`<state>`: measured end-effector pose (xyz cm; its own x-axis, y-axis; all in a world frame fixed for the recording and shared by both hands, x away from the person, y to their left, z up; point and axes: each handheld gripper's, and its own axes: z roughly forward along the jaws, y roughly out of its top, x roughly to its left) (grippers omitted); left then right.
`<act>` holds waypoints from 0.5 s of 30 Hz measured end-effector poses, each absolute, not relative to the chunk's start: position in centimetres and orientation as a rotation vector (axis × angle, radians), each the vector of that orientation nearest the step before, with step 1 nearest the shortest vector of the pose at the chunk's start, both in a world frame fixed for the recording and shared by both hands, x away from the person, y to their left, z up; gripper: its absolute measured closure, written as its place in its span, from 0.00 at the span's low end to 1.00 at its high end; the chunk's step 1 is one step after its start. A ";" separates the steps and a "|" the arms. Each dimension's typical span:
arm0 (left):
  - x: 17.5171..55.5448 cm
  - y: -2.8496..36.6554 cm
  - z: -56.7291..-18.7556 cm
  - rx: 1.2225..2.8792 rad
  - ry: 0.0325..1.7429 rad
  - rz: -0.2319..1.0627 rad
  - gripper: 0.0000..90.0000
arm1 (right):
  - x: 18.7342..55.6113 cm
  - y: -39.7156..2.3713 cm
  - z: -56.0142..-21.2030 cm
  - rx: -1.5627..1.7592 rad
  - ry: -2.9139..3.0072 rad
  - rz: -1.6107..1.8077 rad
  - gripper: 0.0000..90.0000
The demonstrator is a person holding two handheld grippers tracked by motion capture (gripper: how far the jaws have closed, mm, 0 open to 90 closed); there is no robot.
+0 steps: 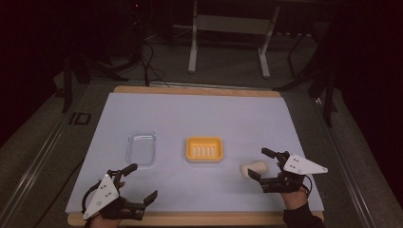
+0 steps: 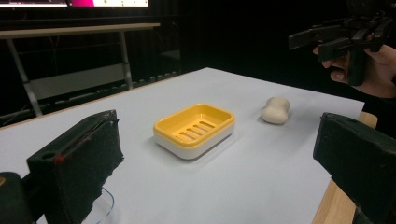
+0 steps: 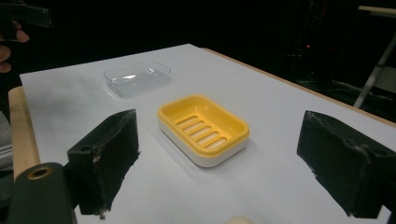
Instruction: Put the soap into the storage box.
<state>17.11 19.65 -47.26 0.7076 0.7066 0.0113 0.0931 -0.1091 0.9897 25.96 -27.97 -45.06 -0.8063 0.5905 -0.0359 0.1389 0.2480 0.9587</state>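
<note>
The right gripper (image 1: 260,165) hangs level, fingers spread around the soap (image 1: 253,168) without touching. The left gripper (image 1: 141,182) hovers near the tabletop's (image 1: 199,114) front edge, fingers released, with open room ahead.

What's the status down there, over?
Both grippers, left and right, open and empty. Cream waisted soap bar on the white mat by the right gripper, untouched. Path to yellow slotted soap dish unobstructed.

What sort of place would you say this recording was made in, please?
Probably a lab or recording studio: a table under white sheeting with a yellow soap dish, dark surroundings, loose cables on the floor and a metal stand behind.
</note>
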 end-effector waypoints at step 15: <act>17.6 19.6 -47.7 1.633 0.670 0.551 0.01 | 27.2 -28.6 -45.5 0.622 2.248 1.530 0.14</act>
<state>17.59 19.63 -47.74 0.7196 0.6943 -0.0126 0.1210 -0.1075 0.9868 27.17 -28.56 -45.49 -0.8422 0.5376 -0.0407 0.1591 0.3200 0.9340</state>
